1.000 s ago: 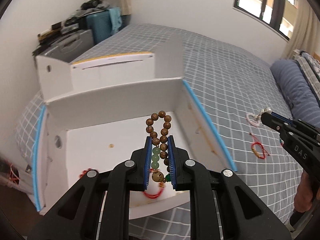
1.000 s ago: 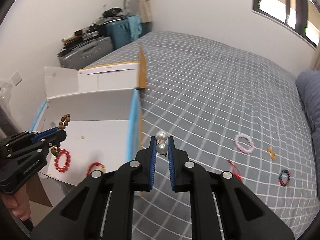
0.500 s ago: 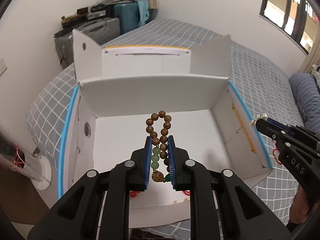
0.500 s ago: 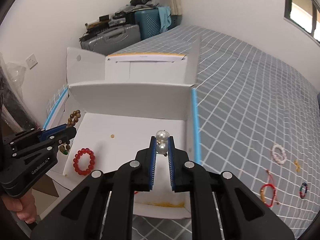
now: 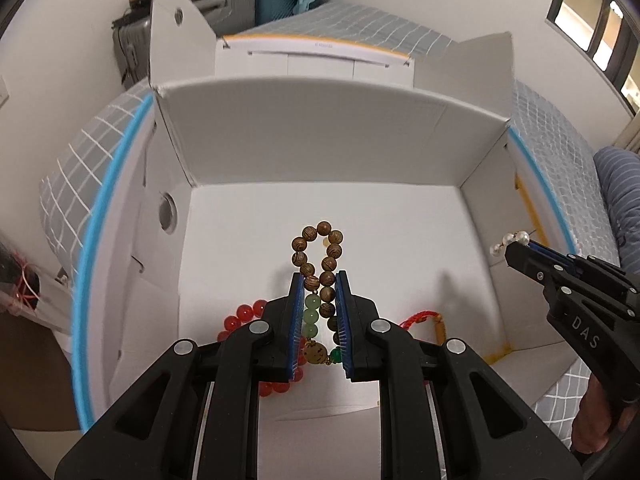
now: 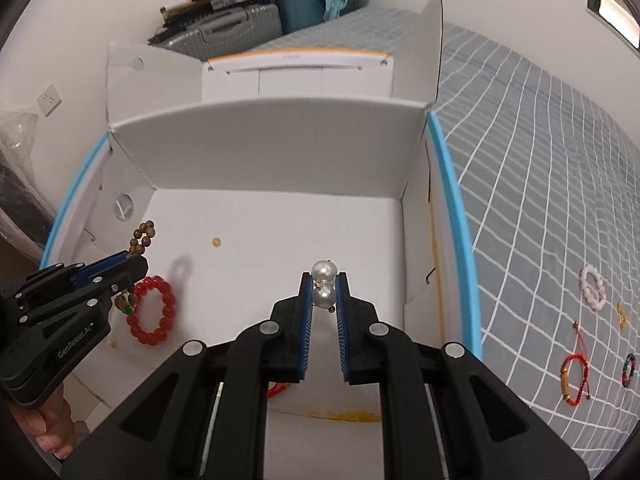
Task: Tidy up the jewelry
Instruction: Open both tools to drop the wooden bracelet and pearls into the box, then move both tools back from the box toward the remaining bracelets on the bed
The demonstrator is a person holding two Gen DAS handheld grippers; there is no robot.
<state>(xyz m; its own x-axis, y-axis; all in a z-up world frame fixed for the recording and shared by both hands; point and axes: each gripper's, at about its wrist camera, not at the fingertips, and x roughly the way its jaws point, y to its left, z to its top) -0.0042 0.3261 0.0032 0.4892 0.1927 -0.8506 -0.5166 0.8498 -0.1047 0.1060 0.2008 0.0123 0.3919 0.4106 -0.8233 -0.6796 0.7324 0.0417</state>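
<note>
An open white box with blue edges sits on the bed. My left gripper is shut on a wooden bead bracelet with green beads, held over the box floor. In the right wrist view that gripper hangs at the box's left side, above a red bead bracelet. My right gripper is shut on a pearl piece over the box's right half. From the left wrist view it enters over the right wall with the pearls at its tip.
A red cord bracelet lies on the box floor, plus a small gold bead. On the grey checked bedspread right of the box lie a pink bracelet, a red cord bracelet, a dark bead bracelet and a gold piece. Suitcases stand behind.
Both grippers have come forward and down from the bedspread side to over the inside of the box, each still shut on its piece. The box now fills both views.
</note>
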